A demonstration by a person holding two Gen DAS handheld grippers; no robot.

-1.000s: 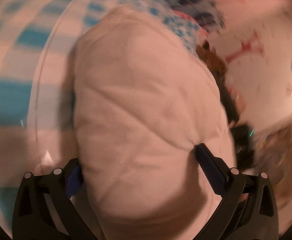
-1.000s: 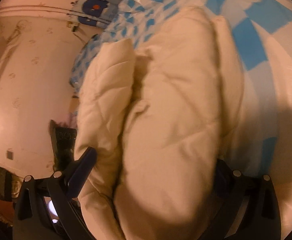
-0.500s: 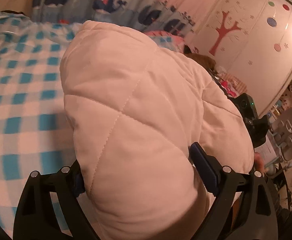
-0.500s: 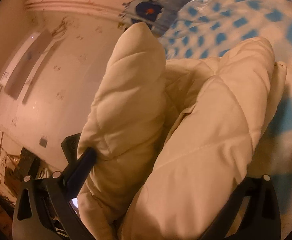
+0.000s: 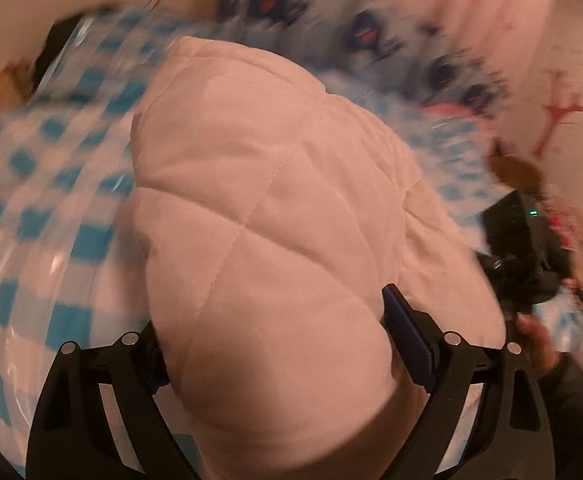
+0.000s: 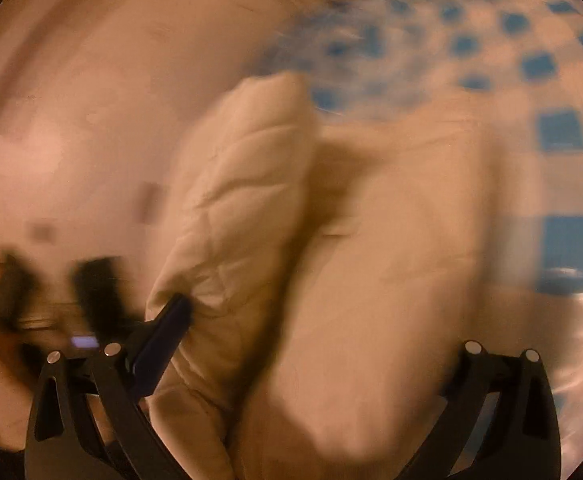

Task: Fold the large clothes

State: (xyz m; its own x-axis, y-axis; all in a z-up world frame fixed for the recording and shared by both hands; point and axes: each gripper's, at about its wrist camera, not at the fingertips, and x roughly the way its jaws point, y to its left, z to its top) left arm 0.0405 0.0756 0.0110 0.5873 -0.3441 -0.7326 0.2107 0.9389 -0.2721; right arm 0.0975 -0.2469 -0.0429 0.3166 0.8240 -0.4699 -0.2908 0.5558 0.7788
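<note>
my left claw [image 5: 275, 344] pinches the coat [image 5: 267, 208] above the checked bed [image 5: 51, 208]; my right claw [image 6: 323, 344] pinches its bunched folds. i reckon the puffy fill could slip out. left view shows quilting; right view, blurred, shows two lobes.

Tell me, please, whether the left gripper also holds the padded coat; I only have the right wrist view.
Observer: Yes, the left gripper has its jaws clamped on a quilted bulge of the cream padded coat.
Operator: Thank you. What lies beyond it there?
Observer: A blue-and-white checked cover, with a whale-print fabric behind it.
Operator: Anything on the wall?
Observer: A red tree decal, blurred.
</note>
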